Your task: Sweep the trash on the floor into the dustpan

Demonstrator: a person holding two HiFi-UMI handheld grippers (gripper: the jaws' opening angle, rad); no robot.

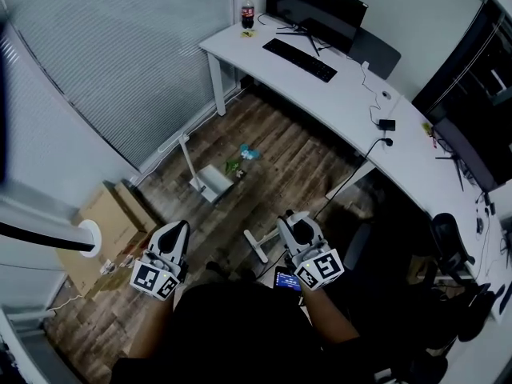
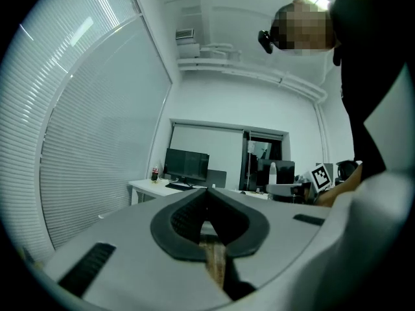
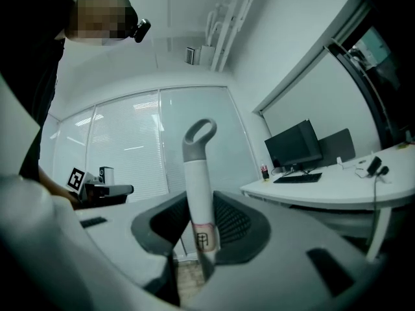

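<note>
On the wooden floor a white dustpan point(image 1: 214, 181) stands with its upright handle point(image 1: 189, 160). Just right of it lies green and blue trash point(image 1: 244, 155). My right gripper point(image 1: 290, 221) point(image 3: 201, 230) is shut on a white broom handle point(image 3: 200, 193) with a grey loop at its top; the handle stands upright between the jaws. The handle point(image 1: 258, 246) shows just left of that gripper in the head view. My left gripper point(image 1: 178, 230) point(image 2: 209, 229) is shut with nothing in it; only a strip of floor shows through the gap behind its fingertips.
A long white desk point(image 1: 344, 94) with a monitor point(image 1: 316, 6), keyboard point(image 1: 300, 58) and cola bottle point(image 1: 247, 11) curves along the back and right. A cardboard box point(image 1: 104, 222) sits at the left by the blinds. Office chairs point(image 1: 448, 242) stand at the right.
</note>
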